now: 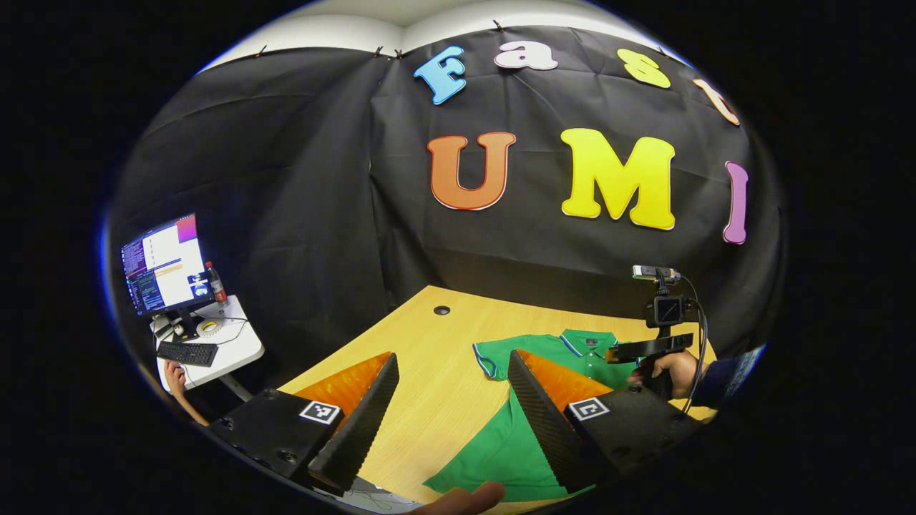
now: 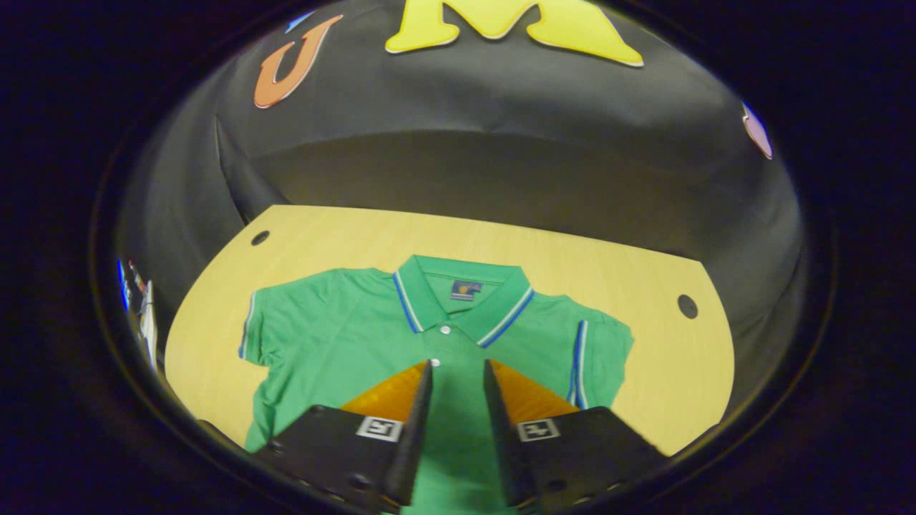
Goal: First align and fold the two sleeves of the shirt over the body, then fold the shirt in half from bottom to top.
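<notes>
Shirt (image 2: 343,343): green polo lying flat, face up, on the desk (image 2: 644,343), collar toward the wall, both sleeves spread out.
Handling: likely light, soft and limp; it should sag and crease unless lifted evenly.
Hold: pinch each sleeve (image 2: 601,350) at its striped cuff edge.
Right gripper (image 2: 458,372): above the shirt's middle, jaws narrowly parted, gripping nothing.
Left gripper (image 1: 454,365): jaws released wide, empty.

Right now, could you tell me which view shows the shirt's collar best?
The right gripper view: the collar faces the camera whole, above the shirt spread flat on the table. In the left gripper view the collar sits far off, small and seen at an angle, beside the other gripper.
</notes>
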